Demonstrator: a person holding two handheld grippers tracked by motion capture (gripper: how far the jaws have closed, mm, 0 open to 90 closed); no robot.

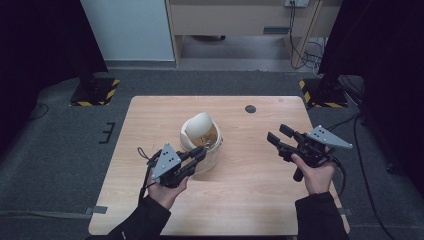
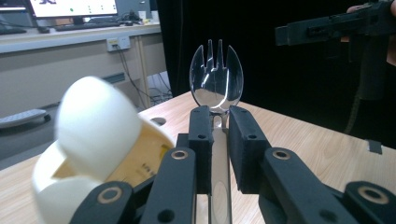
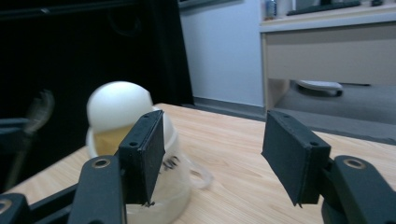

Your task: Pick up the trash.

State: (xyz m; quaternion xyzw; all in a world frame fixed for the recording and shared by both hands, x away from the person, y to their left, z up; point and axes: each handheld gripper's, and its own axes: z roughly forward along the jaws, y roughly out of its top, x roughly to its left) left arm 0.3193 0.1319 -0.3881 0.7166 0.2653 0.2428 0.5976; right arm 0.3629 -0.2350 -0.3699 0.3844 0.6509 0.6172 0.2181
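Step in hand, as I read it: getting a clear plastic spork (image 2: pixel 215 74) to the open tub (image 1: pixel 201 142) at mid-table, likely to scoop or stir its contents. The left gripper (image 1: pixel 199 154) has the spork's handle pinched between its jaws, which stand closed down tight on it; in the left gripper view the clear handle runs up the narrow slot between the two black pads and the tined bowl stands upright past their tips, in free air, touching nothing. The tub is a pale, translucent plastic container standing on the wooden table (image 1: pixel 260 200), with a rounded cream lid (image 1: pixel 200 124) tipped up and back on its far side and yellowish contents showing inside; what they are I cannot tell. From the high view the left gripper sits just beside the tub's near-left wall, its tips over the rim. The right gripper (image 1: pixel 278 136) hangs well apart to the right of the tub, above the table, jaws parted at a moderate width with nothing between the pads; in its own view the tub lies beyond the left jaw. Next move, by my judgement: tilt the spork's bowl down into the opening, clear of the raised lid, while the right gripper comes in to steady the tub wall, since a light tub may slide or tip under the push.
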